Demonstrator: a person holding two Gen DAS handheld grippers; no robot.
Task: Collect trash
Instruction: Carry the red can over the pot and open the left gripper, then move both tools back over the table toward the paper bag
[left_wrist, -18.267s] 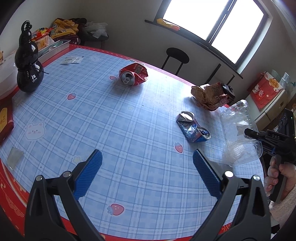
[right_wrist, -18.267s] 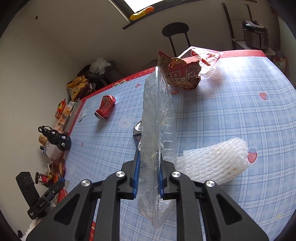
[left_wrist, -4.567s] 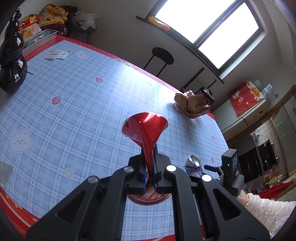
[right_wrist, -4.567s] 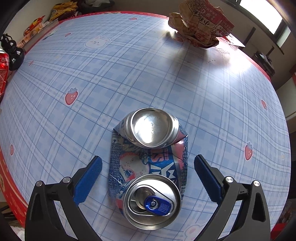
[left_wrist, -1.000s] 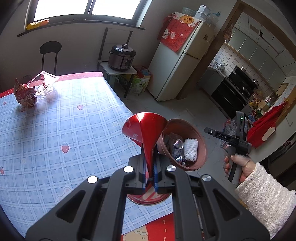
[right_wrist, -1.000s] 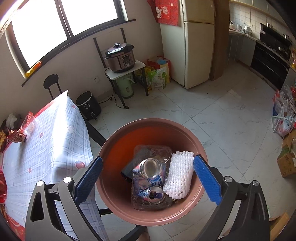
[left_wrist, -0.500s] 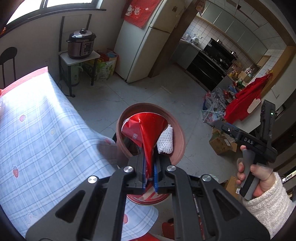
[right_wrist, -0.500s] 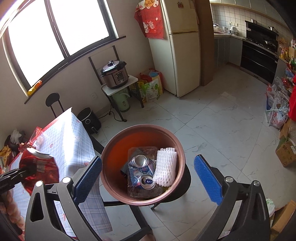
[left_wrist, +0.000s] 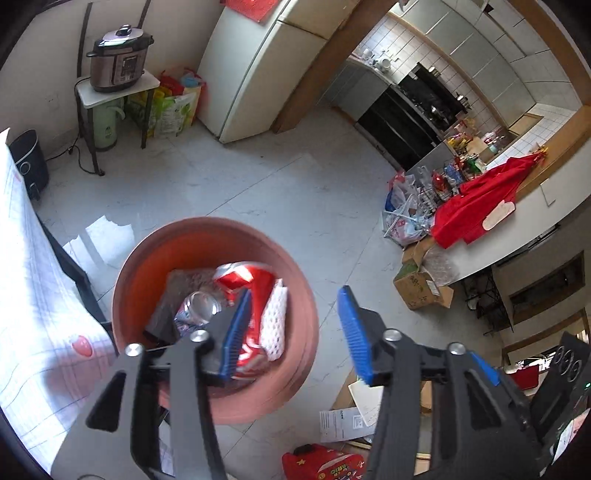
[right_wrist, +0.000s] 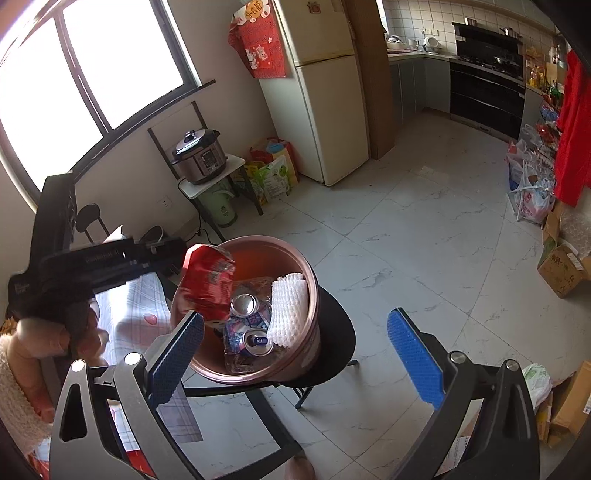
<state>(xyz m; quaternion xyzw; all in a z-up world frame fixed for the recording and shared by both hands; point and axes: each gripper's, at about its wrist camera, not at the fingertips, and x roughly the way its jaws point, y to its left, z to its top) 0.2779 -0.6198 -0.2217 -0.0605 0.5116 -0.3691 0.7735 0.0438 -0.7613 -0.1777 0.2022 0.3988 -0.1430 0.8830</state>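
Left claw (left_wrist: 291, 332): its 2 blue pads stand partly spread, having just been opening, with nothing between them. The red can (left_wrist: 251, 295), crushed and blurred, lies beyond the left pad at about 11 o'clock from the claw, inside the bin (left_wrist: 303, 295). It looks freshly let go. From this view alone I cannot tell whether it touches the pad. In the right wrist view the can (right_wrist: 207, 288) sits tilted at the bin's (right_wrist: 312, 280) 9 o'clock edge, long axis running roughly from 12 to 6 o'clock, seemingly dropping in or leaning on the rim.

Right claw (right_wrist: 295, 354): its pads are spread wide and hold nothing. The bin lies straight ahead and slightly left of it, resting on a black stool (right_wrist: 336, 347).

Inside the bin: 1 crushed silver can (right_wrist: 249, 321), 1 white foam net (right_wrist: 290, 306) at 3 o'clock, and clear plastic underneath.

Judgement: the left claw is nearer the red can and its drop appears done. The next pickup likely lies back on the table (left_wrist: 37, 295), at 9 o'clock from the bin, so both claws would swing that way.

A person's hand (right_wrist: 48, 339) grips the left tool handle at far left.
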